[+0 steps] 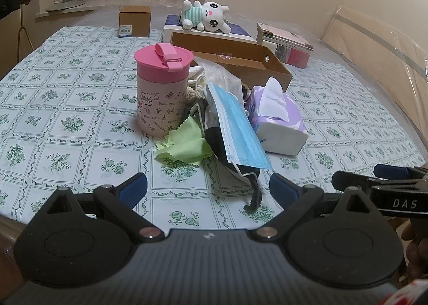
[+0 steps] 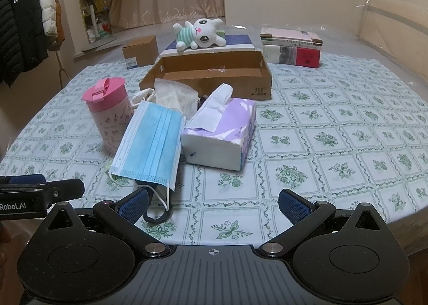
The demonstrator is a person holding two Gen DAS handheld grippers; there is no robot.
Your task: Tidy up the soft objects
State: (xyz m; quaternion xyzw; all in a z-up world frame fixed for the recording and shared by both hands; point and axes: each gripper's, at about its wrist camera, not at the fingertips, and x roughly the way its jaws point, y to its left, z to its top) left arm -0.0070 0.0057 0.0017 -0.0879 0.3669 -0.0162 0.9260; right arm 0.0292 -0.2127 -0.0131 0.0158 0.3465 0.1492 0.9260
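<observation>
A blue face mask (image 1: 238, 128) (image 2: 152, 144) lies over a dark sock (image 1: 222, 141), beside a green cloth (image 1: 184, 144) and a purple tissue pack (image 1: 278, 117) (image 2: 222, 131). White cloths (image 2: 174, 96) sit between this pile and an open cardboard box (image 2: 214, 75) (image 1: 240, 61). A white plush toy (image 1: 206, 16) (image 2: 199, 33) rests on a flat box at the back. My left gripper (image 1: 208, 187) is open just short of the sock's end. My right gripper (image 2: 214, 203) is open in front of the mask and tissue pack, holding nothing.
A pink-lidded cup (image 1: 160, 91) (image 2: 111, 112) stands left of the pile. A small brown box (image 1: 135, 21) and stacked books (image 2: 291, 48) sit at the back of the floral tablecloth (image 2: 334, 144). Coats (image 2: 24, 24) hang at far left.
</observation>
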